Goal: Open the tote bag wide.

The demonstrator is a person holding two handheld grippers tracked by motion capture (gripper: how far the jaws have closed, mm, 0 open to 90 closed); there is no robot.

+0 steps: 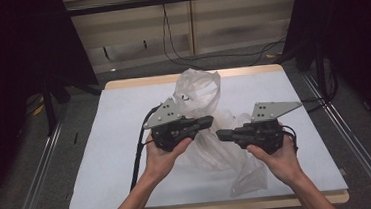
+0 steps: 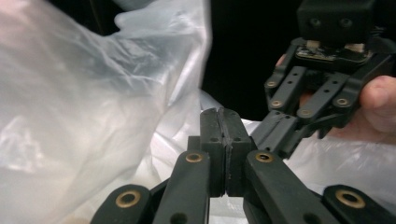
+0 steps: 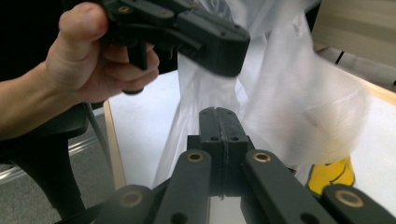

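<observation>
A clear plastic bag [image 1: 200,96] stands crumpled at the middle of the bench [image 1: 111,140], its top rising toward 12 o'clock and its lower folds trailing toward 5 o'clock. The left gripper [image 1: 210,121] sits at 9 o'clock of the bag's middle, pointing toward 3 o'clock, jaws pressed together with nothing seen between them. The right gripper [image 1: 220,134] faces it from 3 o'clock, jaws likewise closed flat on each other and empty. Their tips are near each other, just in front of the bag. In the left gripper view the bag [image 2: 93,93] fills 9 o'clock; in the right gripper view it [image 3: 289,93] hangs at 1 o'clock.
</observation>
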